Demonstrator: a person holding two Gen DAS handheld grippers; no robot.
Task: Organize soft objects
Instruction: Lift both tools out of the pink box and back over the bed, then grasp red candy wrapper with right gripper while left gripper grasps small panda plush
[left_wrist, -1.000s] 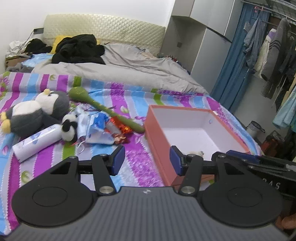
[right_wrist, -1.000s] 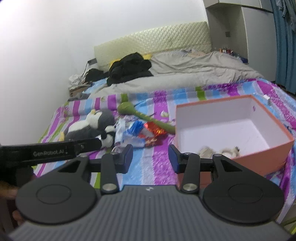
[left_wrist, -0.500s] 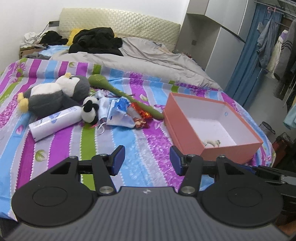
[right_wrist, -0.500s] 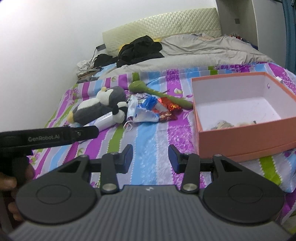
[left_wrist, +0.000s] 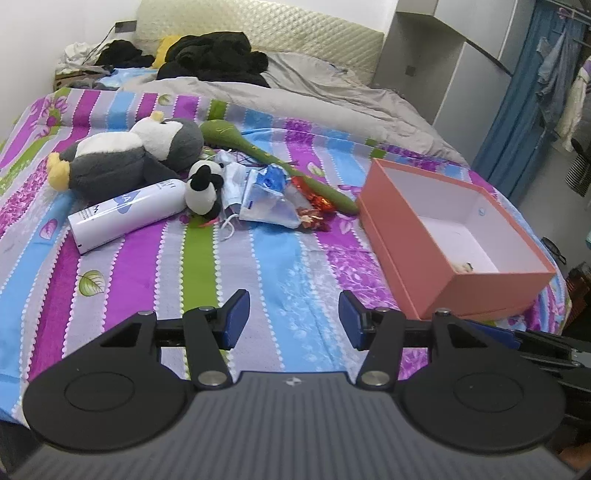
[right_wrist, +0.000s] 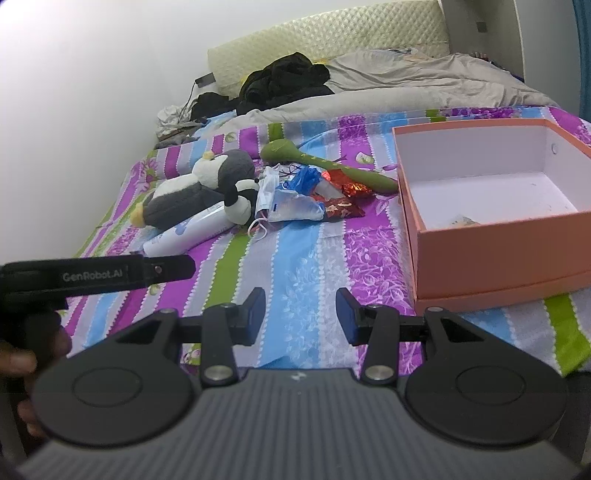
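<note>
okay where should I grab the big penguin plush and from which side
Probably pinch the penguin across its grey belly, coming from above with the left gripper, which is open and empty. It lies on its side, feet to the left, head by the green stick. The bottle and small panda crowd its near side, so a low approach looks blocked.

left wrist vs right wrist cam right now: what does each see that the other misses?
Only the left wrist view shows the blue curtain and hanging clothes at the far right. Only the right wrist view shows the left gripper's GenRobot.AI-branded body and the hand holding it. Both show the penguin plush, small panda plush, white bottle, green long-handled toy, wrapper pile and the open orange box, plus each camera's own open gripper: left gripper, right gripper.
</note>
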